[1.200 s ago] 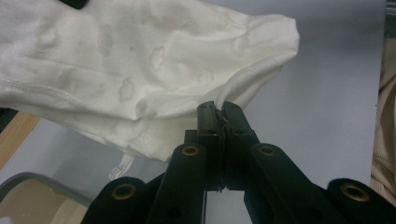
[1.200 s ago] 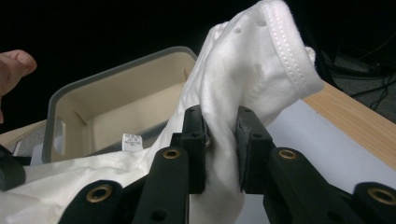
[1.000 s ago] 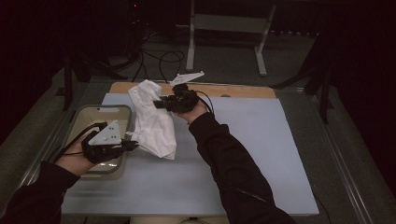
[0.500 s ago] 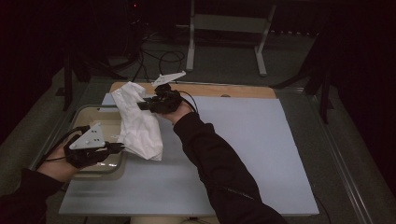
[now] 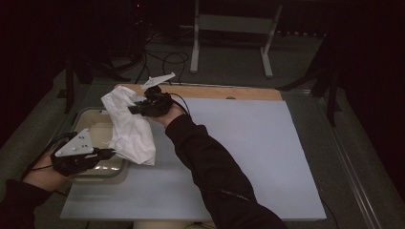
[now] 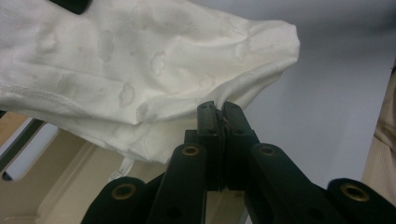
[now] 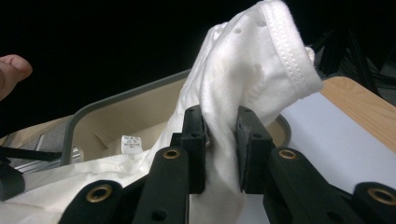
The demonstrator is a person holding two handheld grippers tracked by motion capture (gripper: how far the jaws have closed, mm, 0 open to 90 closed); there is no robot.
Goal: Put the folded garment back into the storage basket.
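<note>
Both claws are clamped on the white garment (image 5: 128,129). Its long axis runs from the right gripper (image 5: 135,109) at the upper end down to the left gripper (image 5: 108,153) at the lower corner, above the beige tub (image 5: 88,119).

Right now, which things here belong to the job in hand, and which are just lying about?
In the job:
- white garment, held up over the tub
- left tongs, shut on its lower edge
- right tongs, shut on its upper part
- beige tub

Lying about:
- wooden board
- metal stand
- floor cables
</note>
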